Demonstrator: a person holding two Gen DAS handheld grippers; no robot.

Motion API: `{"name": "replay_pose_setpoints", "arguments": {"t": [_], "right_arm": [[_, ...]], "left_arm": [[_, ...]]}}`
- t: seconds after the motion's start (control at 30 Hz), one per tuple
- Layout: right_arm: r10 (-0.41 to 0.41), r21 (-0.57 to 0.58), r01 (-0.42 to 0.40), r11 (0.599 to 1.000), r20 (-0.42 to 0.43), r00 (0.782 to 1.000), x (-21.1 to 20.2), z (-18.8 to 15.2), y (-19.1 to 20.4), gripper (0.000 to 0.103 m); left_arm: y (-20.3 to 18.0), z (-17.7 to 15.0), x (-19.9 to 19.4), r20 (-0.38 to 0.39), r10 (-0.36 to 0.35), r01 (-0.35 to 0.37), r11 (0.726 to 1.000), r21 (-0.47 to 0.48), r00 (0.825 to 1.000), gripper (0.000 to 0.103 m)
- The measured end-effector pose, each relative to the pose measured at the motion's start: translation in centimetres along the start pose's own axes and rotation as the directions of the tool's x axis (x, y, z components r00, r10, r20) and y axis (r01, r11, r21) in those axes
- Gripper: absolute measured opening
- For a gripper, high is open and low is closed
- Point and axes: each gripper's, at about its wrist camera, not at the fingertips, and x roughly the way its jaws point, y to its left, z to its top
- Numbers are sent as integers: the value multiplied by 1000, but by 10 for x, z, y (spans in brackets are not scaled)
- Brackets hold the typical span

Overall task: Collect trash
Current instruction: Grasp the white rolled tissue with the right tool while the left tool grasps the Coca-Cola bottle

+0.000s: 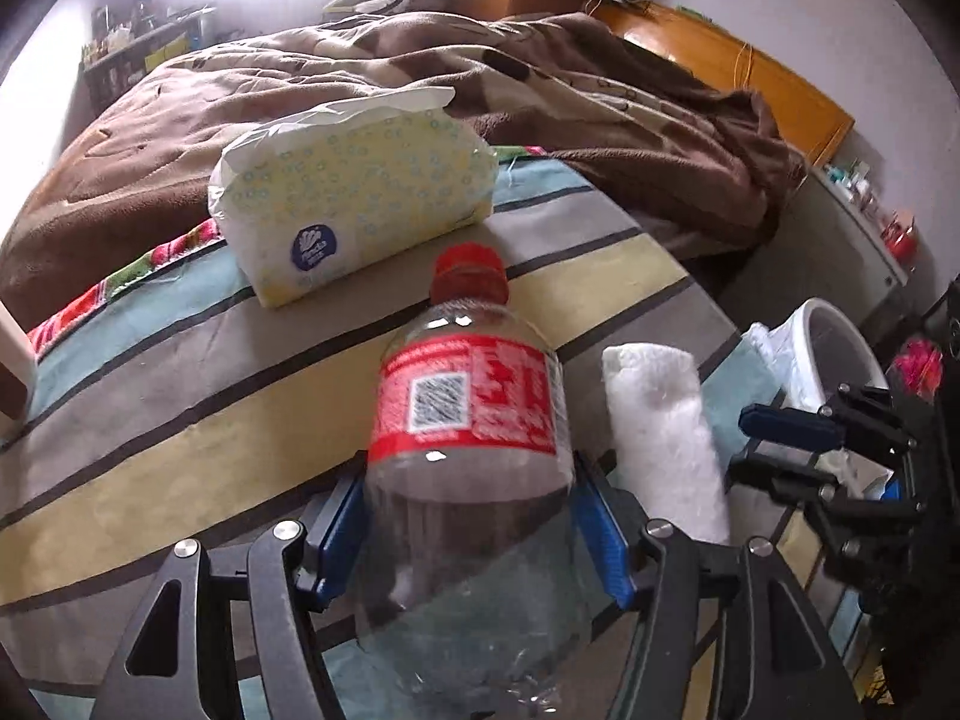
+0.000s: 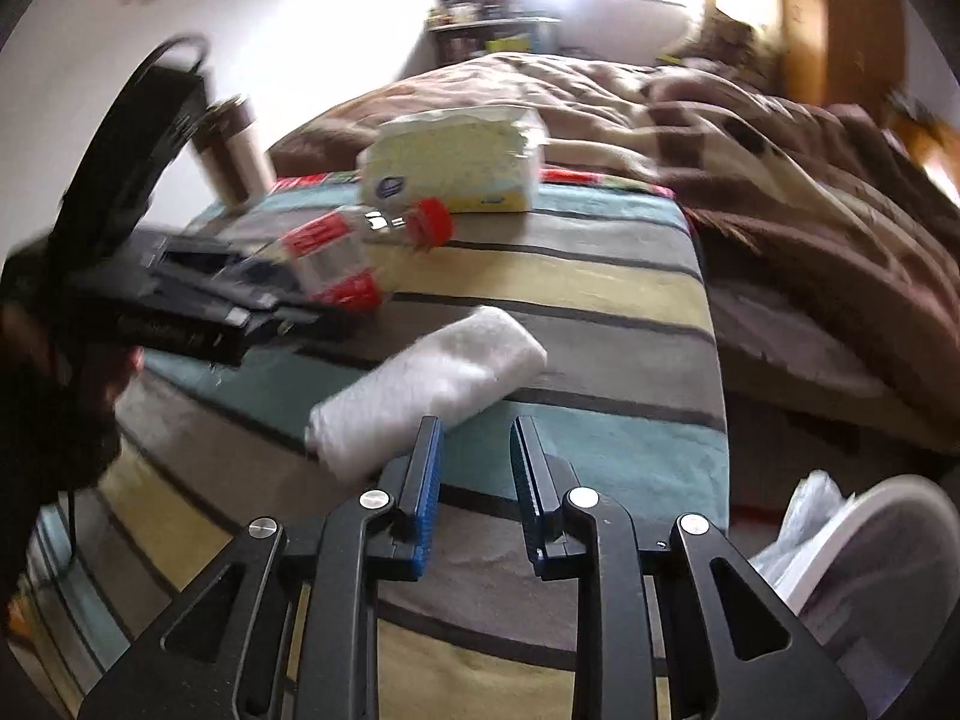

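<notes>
I am gripping the empty bottle (image 1: 468,420) in my left claw (image 1: 471,531), lifted above the striped bed (image 1: 180,468). My right claw (image 2: 474,468) is nearly closed and holding nothing, beside the white roll (image 2: 426,384). The smooth plastic may slip before reaching the bin (image 1: 840,354).

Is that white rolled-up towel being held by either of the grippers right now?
No: the white rolled towel lies loose on the striped blanket, beside the right gripper, whose jaws hold nothing.
</notes>
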Motion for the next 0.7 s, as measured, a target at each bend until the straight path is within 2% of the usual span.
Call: {"name": "replay_pose_setpoints", "arguments": {"t": [0.07, 0.1, 0.13, 0.2, 0.3, 0.33, 0.4, 0.43, 0.47, 0.53, 0.6, 0.7], "right_arm": [[-48, -30, 48, 998, 19, 999, -2, 3, 0, 24], [-31, 6, 30, 1000, 9, 999, -2, 4, -5, 24], [30, 104, -30, 994, 0, 1000, -2, 4, -17, 24], [124, 244, -124, 962, 17, 992, -1, 2, -32, 25], [131, 287, -134, 949, 28, 991, 6, 2, -32, 25], [140, 294, -143, 945, 30, 990, 9, 2, -30, 29], [158, 331, -163, 929, 43, 987, 15, 4, -30, 51], [175, 345, -183, 920, 56, 983, 20, 6, -29, 67], [184, 354, -191, 915, 56, 981, 23, 7, -28, 69], [163, 357, -163, 920, 32, 986, 31, 10, -21, 69], [100, 334, -92, 938, -9, 995, 41, 13, -13, 69], [52, 321, -44, 946, -15, 999, 39, 14, -3, 68]], "left_arm": [[1, 1, 2, 0, 10, -10, 1000, -16, 1000, 64], [3, 1, 4, -3, 27, -27, 999, -34, 1000, 64], [3, 1, 5, -2, 36, -36, 999, -40, 999, 63], [4, -2, 5, 7, 35, -34, 998, -43, 999, 62], [8, -7, 1, 23, 45, -43, 997, -65, 999, 62], [9, -9, 0, 28, 53, -50, 996, -76, 998, 62], [12, -12, -3, 37, 62, -58, 994, -93, 997, 62], [14, -14, -5, 40, 65, -60, 993, -106, 997, 62], [17, -16, -6, 41, 67, -62, 991, -119, 997, 62], [23, -21, -11, 50, 71, -63, 987, -147, 996, 62], [26, -26, -14, 57, 76, -65, 984, -168, 996, 62], [26, -34, -20, 67, 86, -72, 979, -190, 994, 62]]}}
